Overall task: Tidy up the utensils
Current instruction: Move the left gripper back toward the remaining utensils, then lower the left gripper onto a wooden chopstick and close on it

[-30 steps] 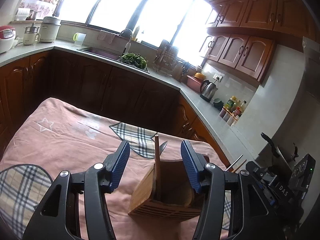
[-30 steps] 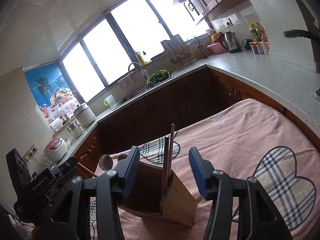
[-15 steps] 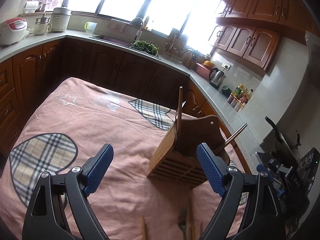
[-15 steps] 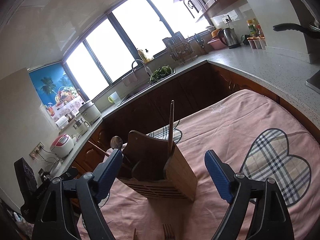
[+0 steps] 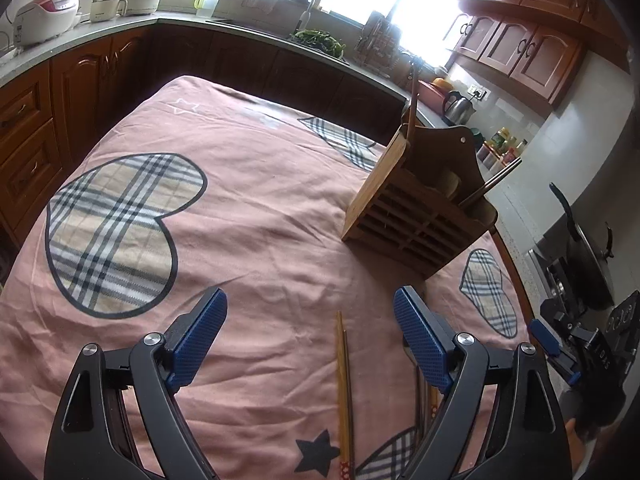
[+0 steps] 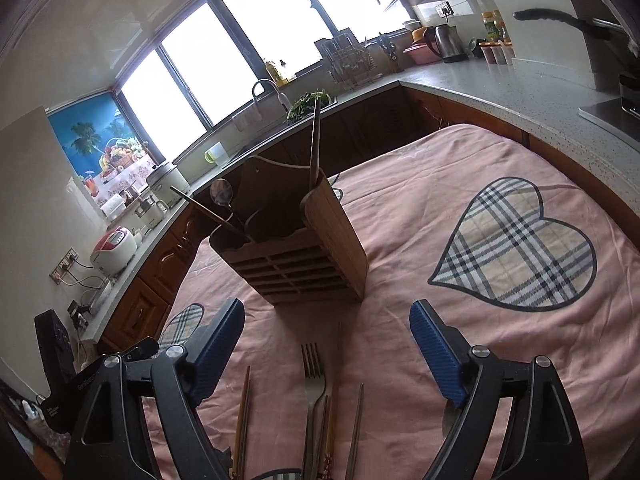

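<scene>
Over on the left, the left gripper [image 5: 310, 336] hangs above the pink cloth [image 5: 248, 208] that covers the surface, its blue-padded fingers [image 5: 198, 336] spread wide with nothing between them. A large plaid heart [image 5: 116, 228] is printed on the cloth beyond its left finger. Between the fingers, nearer the right one, a pair of chopsticks [image 5: 345, 392] lies flat on the cloth, pointing away from the camera. More utensils lie behind the right finger, mostly hidden by it. Further ahead and to the right stands the wooden utensil holder [image 5: 420, 208], upright near the far right edge of the surface, with a long wooden stick [image 5: 412, 92] rising from its left compartment and a metal handle [image 5: 494, 182] leaning out to the right.

In the right wrist view, the same wooden utensil holder [image 6: 296, 252] sits ahead of centre, holding a metal spoon [image 6: 222, 196] and a slanting chopstick [image 6: 200, 208] on its left side and tall chopsticks [image 6: 314, 144] at its right. The right gripper [image 6: 326, 348] is likewise open wide and holds nothing. On the cloth between its fingers lie a chopstick pair [image 6: 242, 416], then a fork [image 6: 314, 384] with tines toward the holder, then further chopsticks [image 6: 356, 424] just beside it. To the right, another plaid heart [image 6: 516, 248] is well apart from the utensils.
</scene>
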Tool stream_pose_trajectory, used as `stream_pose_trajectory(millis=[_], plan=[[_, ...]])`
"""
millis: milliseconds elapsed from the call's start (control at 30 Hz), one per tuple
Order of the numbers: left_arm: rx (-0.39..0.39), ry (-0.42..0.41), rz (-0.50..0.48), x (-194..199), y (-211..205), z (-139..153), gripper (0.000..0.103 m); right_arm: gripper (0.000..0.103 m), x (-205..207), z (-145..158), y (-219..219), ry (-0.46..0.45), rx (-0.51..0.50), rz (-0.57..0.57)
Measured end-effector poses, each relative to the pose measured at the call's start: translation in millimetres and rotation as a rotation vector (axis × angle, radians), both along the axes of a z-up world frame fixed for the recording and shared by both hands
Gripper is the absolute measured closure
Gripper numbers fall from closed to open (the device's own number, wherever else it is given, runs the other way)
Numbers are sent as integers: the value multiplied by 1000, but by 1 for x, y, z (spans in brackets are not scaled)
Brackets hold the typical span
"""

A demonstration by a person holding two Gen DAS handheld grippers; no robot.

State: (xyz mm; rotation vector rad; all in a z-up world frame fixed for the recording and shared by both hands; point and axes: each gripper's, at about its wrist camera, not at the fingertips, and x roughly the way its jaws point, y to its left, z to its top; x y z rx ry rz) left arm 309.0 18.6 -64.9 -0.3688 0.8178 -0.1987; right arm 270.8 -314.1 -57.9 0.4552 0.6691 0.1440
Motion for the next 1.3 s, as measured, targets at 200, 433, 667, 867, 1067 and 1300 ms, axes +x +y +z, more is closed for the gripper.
stream_pose_trajectory(millis=[200,433,667,867,1067,1300], plan=[[8,33,-1,-15,1,-13,16,17,-24,-14,2,23,-17,2],[26,63,-27,-26,-6,-25,16,17,-37,-21,8,46,-38,21],[40,80,-43,-28,-11,-29,16,17,-37,-28,18,59,-65,50],[54,87,-62,-24,-16,-31,16,17,-31,-33,29,71,-97,79],[80,101,-95,-13,-29,-34,24,38,-18,-38,39,96,-139,110],[129,123,-134,10,-44,-37,34,58,9,-48,42,144,-138,139]])
